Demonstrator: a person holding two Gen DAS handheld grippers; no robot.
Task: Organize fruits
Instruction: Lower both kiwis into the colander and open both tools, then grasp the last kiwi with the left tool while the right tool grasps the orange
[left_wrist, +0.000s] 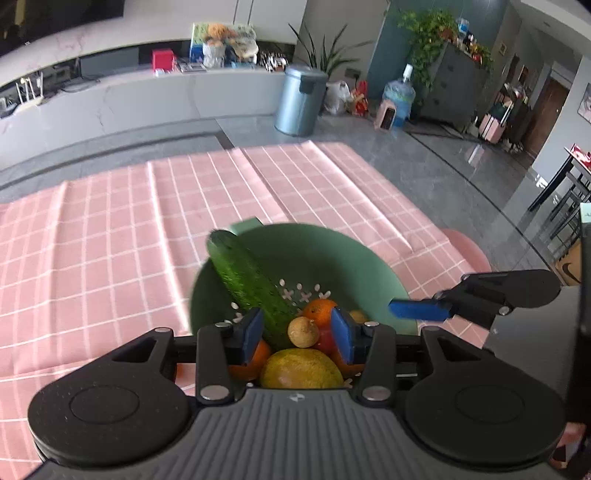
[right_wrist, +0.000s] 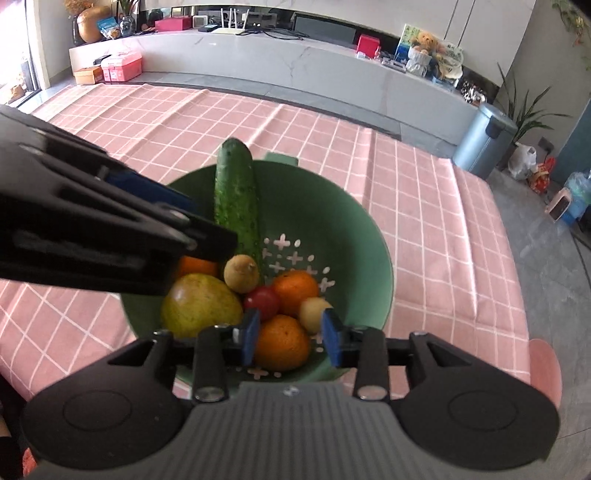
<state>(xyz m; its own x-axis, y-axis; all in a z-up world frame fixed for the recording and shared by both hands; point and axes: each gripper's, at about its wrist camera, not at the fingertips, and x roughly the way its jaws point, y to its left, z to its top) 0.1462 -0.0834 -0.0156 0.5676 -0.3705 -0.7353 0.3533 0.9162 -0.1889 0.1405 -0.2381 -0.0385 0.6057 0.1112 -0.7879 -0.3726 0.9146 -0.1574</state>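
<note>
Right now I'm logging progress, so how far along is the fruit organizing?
Apparently at the start. Done: nothing visibly sorted; the cucumber, mango, oranges, tomato and other small fruits all sit in the green colander. In hand: nothing; the right gripper and left gripper both hover open above the pile. Left: every item, onto the pink checked tablecloth.

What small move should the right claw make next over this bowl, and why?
Probably lower the right claw straight down onto the nearest orange. Its jaws are open and already frame that orange, which sits on top of the pile at the near side of the green colander. The left claw hovers open over the cucumber side, apparently out of the way.
</note>
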